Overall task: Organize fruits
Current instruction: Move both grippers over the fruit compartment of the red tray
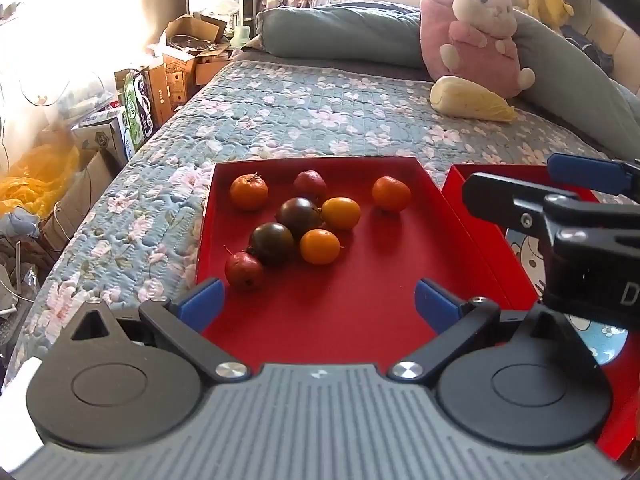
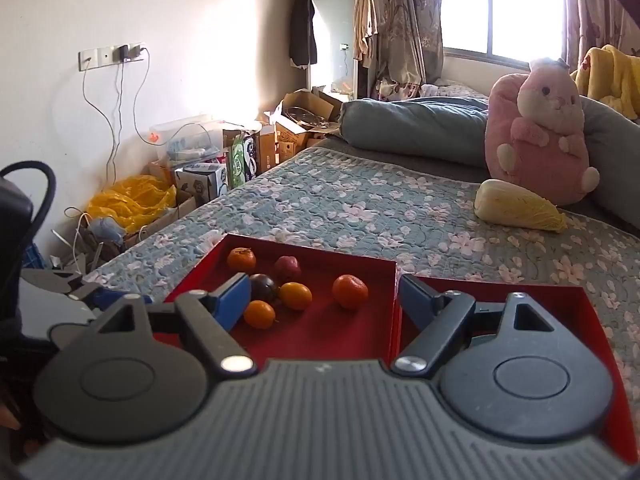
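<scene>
A red tray (image 1: pixel 360 312) lies on the bed and holds several fruits: orange ones (image 1: pixel 249 192), two dark tomatoes (image 1: pixel 299 212) and two small red fruits (image 1: pixel 243 270). My left gripper (image 1: pixel 319 302) is open and empty, low over the tray's near part, just short of the fruits. My right gripper (image 2: pixel 326 296) is open and empty, above the seam between this tray (image 2: pixel 340 332) and a second red tray (image 2: pixel 576 300) on its right. The right gripper also shows in the left wrist view (image 1: pixel 552 188). The second tray (image 1: pixel 496 240) has a cartoon print inside.
The bed has a flowered quilt (image 1: pixel 320 112). A pink plush toy (image 1: pixel 480 36), a pale cabbage (image 1: pixel 472 98) and a grey-blue duvet (image 1: pixel 340 32) lie at the far end. Cardboard boxes (image 1: pixel 160 88) and a yellow bag (image 2: pixel 132 200) crowd the floor on the left.
</scene>
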{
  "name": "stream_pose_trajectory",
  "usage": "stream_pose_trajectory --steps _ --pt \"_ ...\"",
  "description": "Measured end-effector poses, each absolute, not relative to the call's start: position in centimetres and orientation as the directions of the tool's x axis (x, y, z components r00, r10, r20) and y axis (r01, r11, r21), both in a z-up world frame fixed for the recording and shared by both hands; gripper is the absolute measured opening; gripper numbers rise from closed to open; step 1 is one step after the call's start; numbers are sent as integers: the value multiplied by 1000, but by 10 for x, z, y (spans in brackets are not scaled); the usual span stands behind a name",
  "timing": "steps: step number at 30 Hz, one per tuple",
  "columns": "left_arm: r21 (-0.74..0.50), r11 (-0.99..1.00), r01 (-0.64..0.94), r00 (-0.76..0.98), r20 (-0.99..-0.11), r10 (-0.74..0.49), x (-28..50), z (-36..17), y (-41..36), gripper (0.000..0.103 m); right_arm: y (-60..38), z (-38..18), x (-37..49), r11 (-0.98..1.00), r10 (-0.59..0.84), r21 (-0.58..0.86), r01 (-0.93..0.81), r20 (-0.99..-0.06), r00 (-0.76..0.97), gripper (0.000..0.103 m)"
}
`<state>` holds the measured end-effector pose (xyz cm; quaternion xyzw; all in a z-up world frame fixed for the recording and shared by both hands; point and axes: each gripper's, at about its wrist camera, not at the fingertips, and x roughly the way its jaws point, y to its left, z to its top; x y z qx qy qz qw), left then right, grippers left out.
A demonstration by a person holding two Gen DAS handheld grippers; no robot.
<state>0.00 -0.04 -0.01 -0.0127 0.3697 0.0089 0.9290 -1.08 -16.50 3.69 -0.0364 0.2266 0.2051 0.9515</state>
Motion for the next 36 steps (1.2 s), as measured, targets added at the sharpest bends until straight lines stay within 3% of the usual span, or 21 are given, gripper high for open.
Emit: stream_pose_trajectory --steps 12,33,36 --pt "-5 997 -82 755 -653 59 -3 -7 2 103 -161 34 -9 892 413 43 -449 -477 776 83" --pt "62 997 -45 769 -635 74 -4 -18 -8 102 -135 15 13 856 432 -2 -518 -548 716 82" --pt "81 996 -47 754 -650 88 -2 -23 -9 102 -130 12 18 843 448 10 -537 -564 693 74"
